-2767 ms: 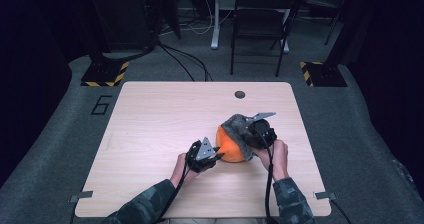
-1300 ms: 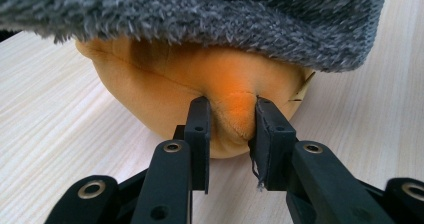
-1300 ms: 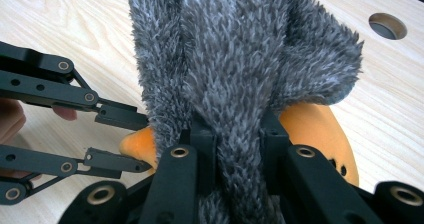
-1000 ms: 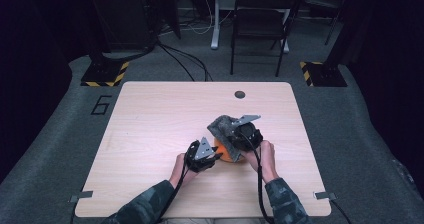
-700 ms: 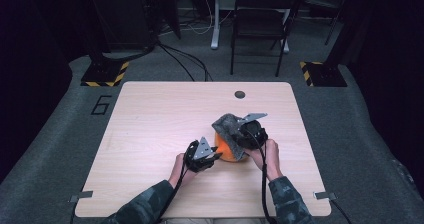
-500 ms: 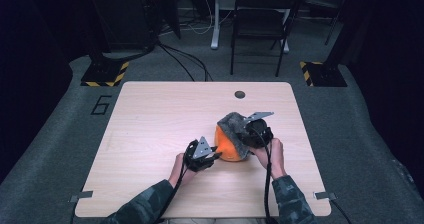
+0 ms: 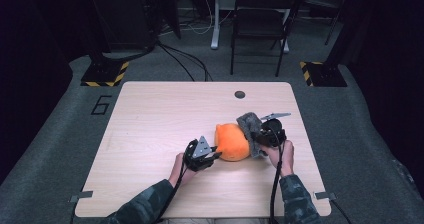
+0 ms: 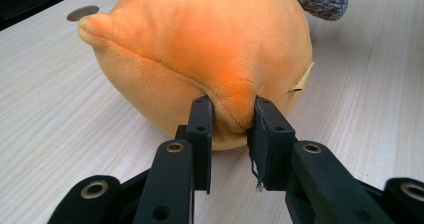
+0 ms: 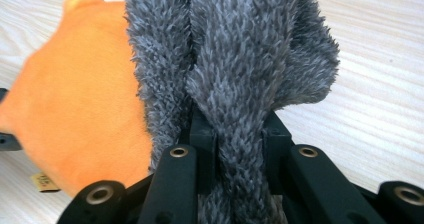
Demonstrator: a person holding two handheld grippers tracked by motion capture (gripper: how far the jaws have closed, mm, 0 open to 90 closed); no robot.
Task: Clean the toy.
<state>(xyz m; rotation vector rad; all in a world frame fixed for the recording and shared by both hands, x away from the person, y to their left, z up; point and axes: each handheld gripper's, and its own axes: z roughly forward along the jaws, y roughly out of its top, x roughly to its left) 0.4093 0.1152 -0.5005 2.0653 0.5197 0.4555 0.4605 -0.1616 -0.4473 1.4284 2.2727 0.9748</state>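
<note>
Both grippers hold something: my left gripper (image 8: 227,121) pinches a fold of the orange plush (image 8: 200,54) lying on the table (image 7: 150,119), my right gripper (image 9: 239,134) clamps the grey fuzzy cover (image 9: 235,49) at its opposite, right end.

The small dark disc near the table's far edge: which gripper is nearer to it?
Right. The right gripper, gripping the grey fuzzy cloth, sits closer below the disc; the left gripper, pinching the orange plush, lies farther back.

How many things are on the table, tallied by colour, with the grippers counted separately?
Orange plush: 1
Grey fuzzy cloth: 1
Dark round disc in the tabletop: 1
Black grippers: 2, left and right
Total: 5
</note>
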